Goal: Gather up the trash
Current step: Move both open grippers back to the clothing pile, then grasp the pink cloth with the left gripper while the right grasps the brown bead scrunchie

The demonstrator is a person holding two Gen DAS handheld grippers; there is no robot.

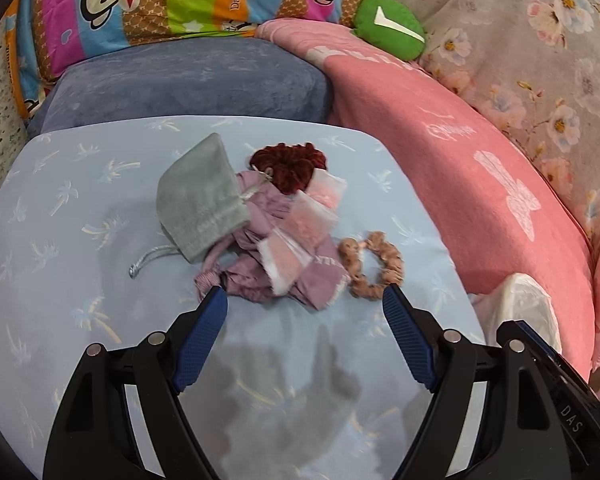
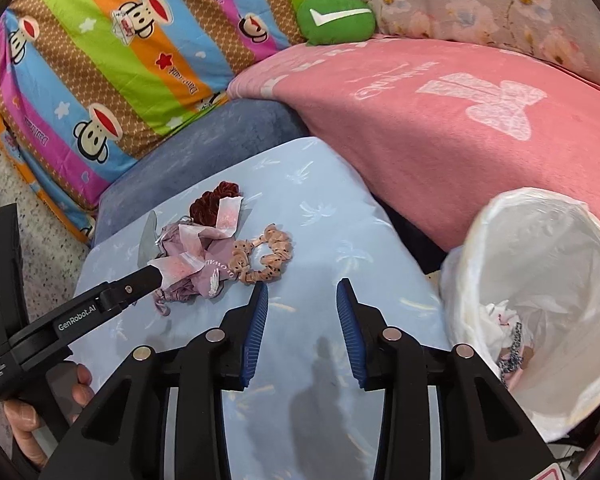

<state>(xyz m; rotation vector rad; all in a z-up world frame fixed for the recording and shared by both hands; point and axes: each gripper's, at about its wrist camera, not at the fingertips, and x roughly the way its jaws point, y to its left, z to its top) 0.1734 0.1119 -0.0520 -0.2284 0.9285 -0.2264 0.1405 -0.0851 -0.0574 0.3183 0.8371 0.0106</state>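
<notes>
On the pale blue palm-print cushion [image 1: 100, 208], a small heap of odds and ends: grey drawstring pouch [image 1: 200, 196] at the left, touching a crumpled mauve fabric bag [image 1: 268, 264] beneath it; dark red velvet scrunchie [image 1: 288, 168] at the far edge of the heap; three pinkish translucent sachets [image 1: 312, 216] lying across the mauve fabric; peach spotted scrunchie [image 1: 374, 266] just beside the heap on its right, flat on the cushion. Left gripper [image 1: 304, 300] poised low over the near edge of the heap, spread wide with nothing between the blue pads, left fingertip [image 1: 214, 300] at the mauve bag's ribbed hem, right one close to the peach scrunchie; contact not clear. Seen from the right wrist, right gripper [image 2: 302, 288] over bare cushion just short of the peach scrunchie [image 2: 266, 256], parted and empty. To its right, white-lined trash bin [image 2: 540, 300] standing beside the cushion, against the pink blanket [image 2: 440, 120], with a few crumpled scraps at the bottom. Behind, a blue-grey pillow [image 1: 188, 80], a striped cartoon-monkey quilt [image 2: 112, 68], a green plush with a white tick [image 2: 334, 18] and floral bedding [image 1: 520, 48]. At lower left of the right wrist view, a hand [image 2: 32, 408] wrapped around the left gripper's handle.
</notes>
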